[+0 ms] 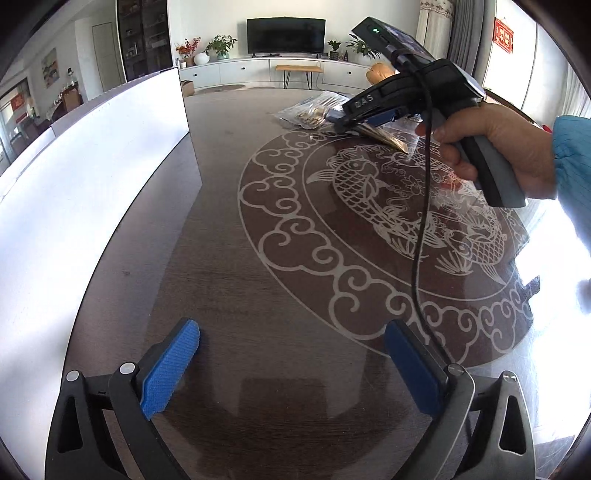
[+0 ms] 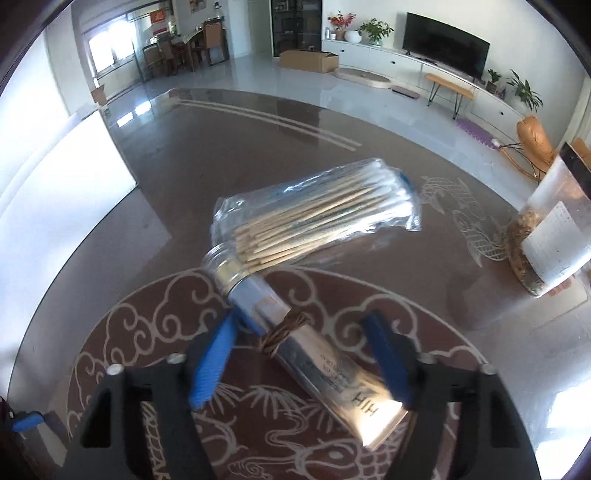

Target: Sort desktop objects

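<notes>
Both claws angle downward, right claw straddling a tube.

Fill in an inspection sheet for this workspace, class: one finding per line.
Surface: dark glossy table with pale fish-and-cloud pattern.
Job's things: silver tube; bag of cotton swabs; clear bag of dried bits.
Clutter: white board at table's left.
Grippers: left hand-held gripper open, empty; right hand-held gripper straddles the tube, contact unclear.
Cables: black cable hanging from right gripper.
Surroundings: living room, television.
</notes>
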Available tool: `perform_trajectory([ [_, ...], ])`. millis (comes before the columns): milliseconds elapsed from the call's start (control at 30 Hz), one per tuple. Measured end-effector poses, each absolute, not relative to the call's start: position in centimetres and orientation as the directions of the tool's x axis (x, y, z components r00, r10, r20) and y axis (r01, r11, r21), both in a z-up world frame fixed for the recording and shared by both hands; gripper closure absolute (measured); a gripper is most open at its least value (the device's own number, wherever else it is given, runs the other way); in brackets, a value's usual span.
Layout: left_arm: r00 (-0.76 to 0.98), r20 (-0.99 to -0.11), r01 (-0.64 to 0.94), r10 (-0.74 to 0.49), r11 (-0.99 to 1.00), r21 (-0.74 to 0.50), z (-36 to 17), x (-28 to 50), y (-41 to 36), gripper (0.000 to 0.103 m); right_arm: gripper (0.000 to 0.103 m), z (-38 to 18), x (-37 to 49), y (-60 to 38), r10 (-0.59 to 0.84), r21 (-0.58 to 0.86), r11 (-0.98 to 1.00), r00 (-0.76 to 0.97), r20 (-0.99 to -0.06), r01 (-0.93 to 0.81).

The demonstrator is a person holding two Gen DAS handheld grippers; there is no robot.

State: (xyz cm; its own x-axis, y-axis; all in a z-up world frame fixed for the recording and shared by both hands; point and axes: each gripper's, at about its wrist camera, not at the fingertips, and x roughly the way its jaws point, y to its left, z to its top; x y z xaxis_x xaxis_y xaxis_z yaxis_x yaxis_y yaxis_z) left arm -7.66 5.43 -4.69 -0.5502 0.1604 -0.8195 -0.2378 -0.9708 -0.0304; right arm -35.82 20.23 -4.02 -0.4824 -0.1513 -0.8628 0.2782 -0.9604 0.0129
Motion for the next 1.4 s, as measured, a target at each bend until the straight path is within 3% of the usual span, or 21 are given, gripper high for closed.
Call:
perform_trajectory([
  [33,-0.55,-0.819,-0.238,0.161,-0.971,-0.032,-4.7,-7.7,5.4,0.001,0.062,-3.9,-35.7,20.7,-0.142,0.013,-0.965,-0.48,-0.866,0.262],
  [200,-0.551,-0.818,-0.236,0.167,-0.971,-0.04,-4.7,-7.7,5.2,0.001,0.07,-3.5,-32.6,21.9,-0.115,-0.002,-0.974,-0.499,-0.859,0.227],
  [467,-0.552,-0.817,-0.231,0.165,-0.972,-0.039,-4.7,-7.6,5.1,0.001,0.07,-3.6,-20.4,24.8,-0.014,-0.114,-0.977,-0.583,-0.812,0.182],
  [700,-0.552,-0.819,-0.231,0.154,-0.972,-0.027,-4.8,-7.6,5.2,0.001,0.07,-3.2,-7.6,27.0,0.027,-0.125,-0.986,-0.629,-0.777,0.112],
  [833,-0.552,-0.82,-0.232,0.149,-0.972,-0.021,-4.8,-7.5,5.3,0.001,0.048,-3.5,-5.0,28.4,0.019,-0.102,-0.99,-0.636,-0.772,0.094],
  [900,-0.551,-0.823,-0.232,0.139,-0.973,-0.009,-4.9,-7.5,5.5,0.001,0.047,-3.5,-5.2,29.2,0.004,-0.078,-0.993,-0.63,-0.776,0.089],
  [1100,-0.533,-0.829,-0.273,0.168,-0.962,-0.019,-4.8,-8.0,5.3,0.0,0.029,-3.7,-5.6,30.9,-0.037,0.004,-0.998,-0.611,-0.791,0.055],
  [1167,-0.51,-0.841,-0.3,0.179,-0.954,-0.022,-4.7,-9.7,4.9,0.0,0.018,-3.9,-5.7,30.6,-0.047,0.005,-0.997,-0.603,-0.797,0.071],
  [1233,-0.48,-0.861,-0.286,0.166,-0.958,-0.025,-4.5,-12.4,4.3,0.002,0.014,-4.1,-6.0,30.1,-0.037,-0.012,-0.997,-0.597,-0.802,0.078],
  [1333,-0.45,-0.859,-0.301,0.245,-0.947,-0.112,-2.9,-17.8,4.0,0.002,0.011,-4.3,-6.0,30.0,-0.045,-0.008,-0.996,-0.592,-0.805,0.087],
  [1400,-0.457,-0.85,-0.339,0.262,-0.935,-0.105,-1.6,-21.2,4.9,0.002,0.011,-4.4,-6.1,29.9,-0.044,-0.01,-0.996,-0.592,-0.805,0.087],
])
